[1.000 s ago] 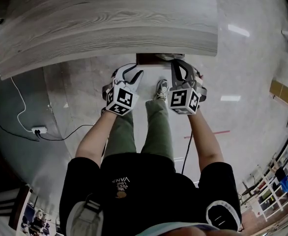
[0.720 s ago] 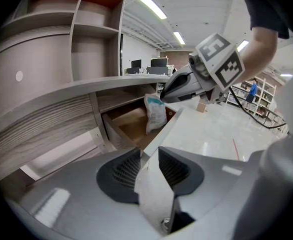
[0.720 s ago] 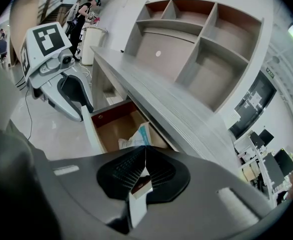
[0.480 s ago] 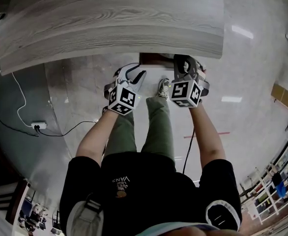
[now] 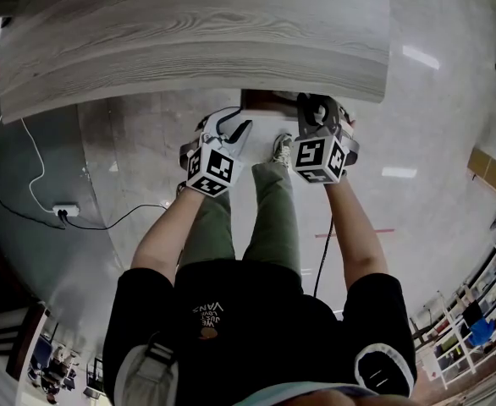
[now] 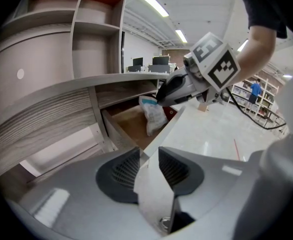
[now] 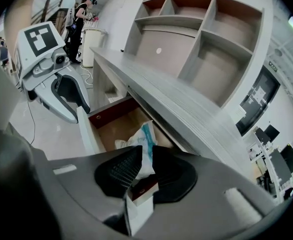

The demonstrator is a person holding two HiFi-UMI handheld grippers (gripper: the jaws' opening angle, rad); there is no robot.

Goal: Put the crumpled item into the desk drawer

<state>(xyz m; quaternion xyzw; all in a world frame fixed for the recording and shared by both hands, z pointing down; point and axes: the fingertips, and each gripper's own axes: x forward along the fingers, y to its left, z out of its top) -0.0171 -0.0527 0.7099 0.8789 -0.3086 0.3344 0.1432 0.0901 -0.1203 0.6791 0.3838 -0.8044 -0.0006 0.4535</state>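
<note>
White crumpled bag (image 6: 154,116) | long axis upright, into drawer (image 6: 126,126); right tongs (image 7: 144,156) grip it; left tongs (image 6: 149,156) clamp drawer

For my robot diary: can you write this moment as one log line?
left gripper: gripping drawer front | right gripper: holding crumpled bag over open drawer | step: not yet released

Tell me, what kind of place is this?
Probably a big office or workshop hall: a long wooden desk with cubby shelves, computer monitors farther back, and long ceiling lights.
</note>
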